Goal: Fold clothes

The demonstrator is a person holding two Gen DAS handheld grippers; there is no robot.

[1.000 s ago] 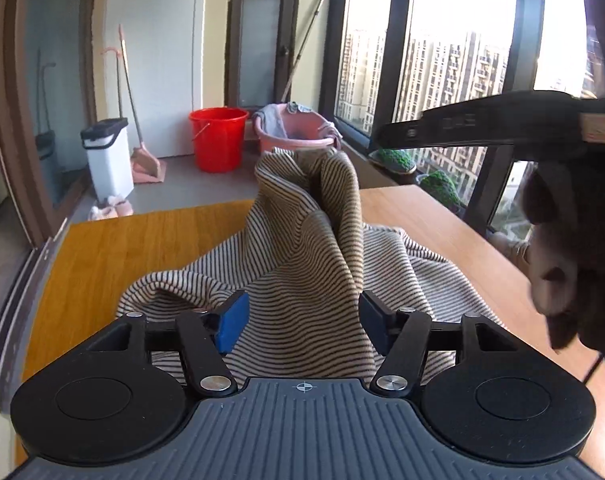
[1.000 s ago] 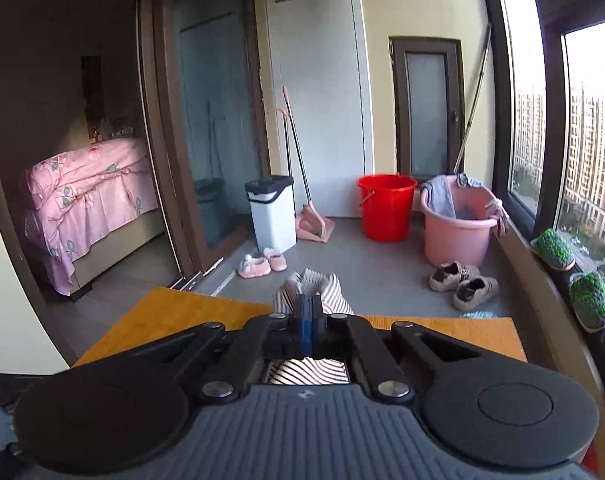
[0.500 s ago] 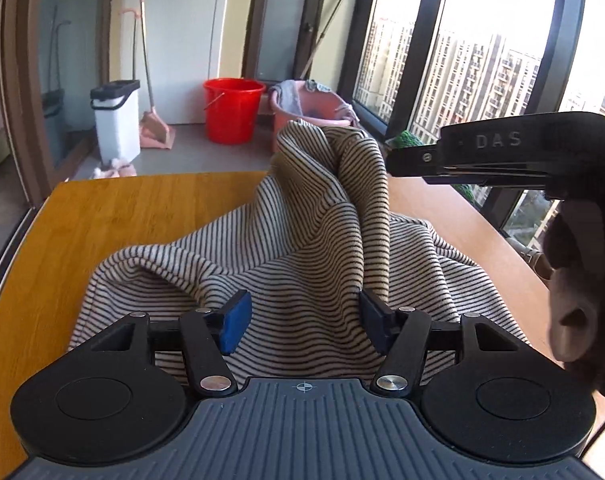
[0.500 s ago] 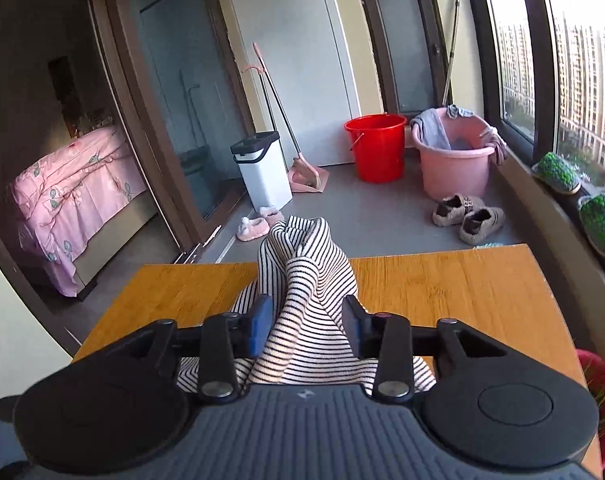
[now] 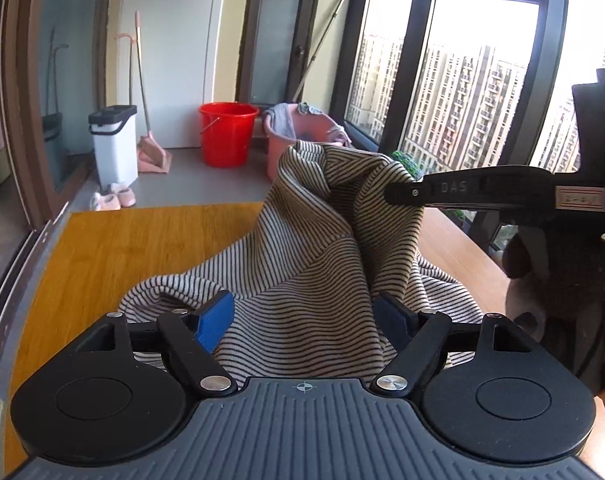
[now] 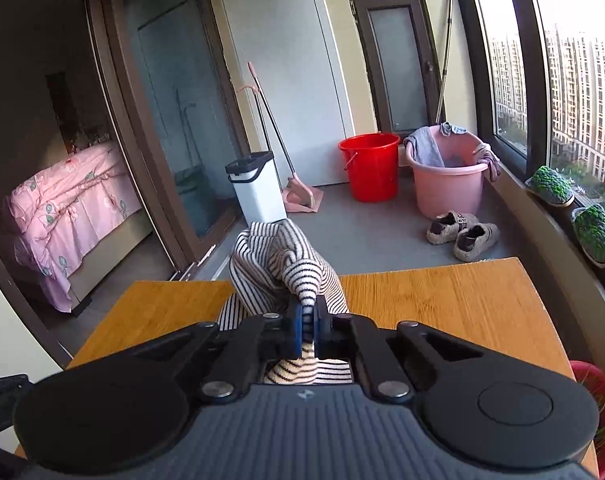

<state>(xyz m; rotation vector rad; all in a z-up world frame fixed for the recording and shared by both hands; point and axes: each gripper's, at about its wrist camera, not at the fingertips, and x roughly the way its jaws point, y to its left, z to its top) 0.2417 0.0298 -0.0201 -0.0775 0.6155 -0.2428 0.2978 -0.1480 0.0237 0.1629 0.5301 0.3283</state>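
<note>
Striped knit fabric made up the garment (image 5: 302, 264), which lay partly on the wooden tabletop (image 5: 114, 256) and partly raised above it. We observed the right gripper (image 6: 307, 322) with its jaws closed on a bunched fold of the cloth, holding that portion up in a peak while the remainder draped down to the tabletop. In the left wrist view the same gripper entered from the right, and the peak of cloth hung from its tip. We observed the left gripper (image 5: 304, 316) with its jaws wide open, one blue pad on either side of the draped cloth and low over the tabletop; nothing was clamped between them.

We judged the garment to be light, soft and limp. It would offer no stiffness of its own, and any unsupported part would sag and crease. The knit appeared to have enough texture to resist slipping under a firm pinch. We judged the best hold to be at an edge or corner, taking a single layer or a clean fold, not a thick bunch. A second hold by the left gripper on the lower hem would allow the cloth to be stretched flat.
</note>
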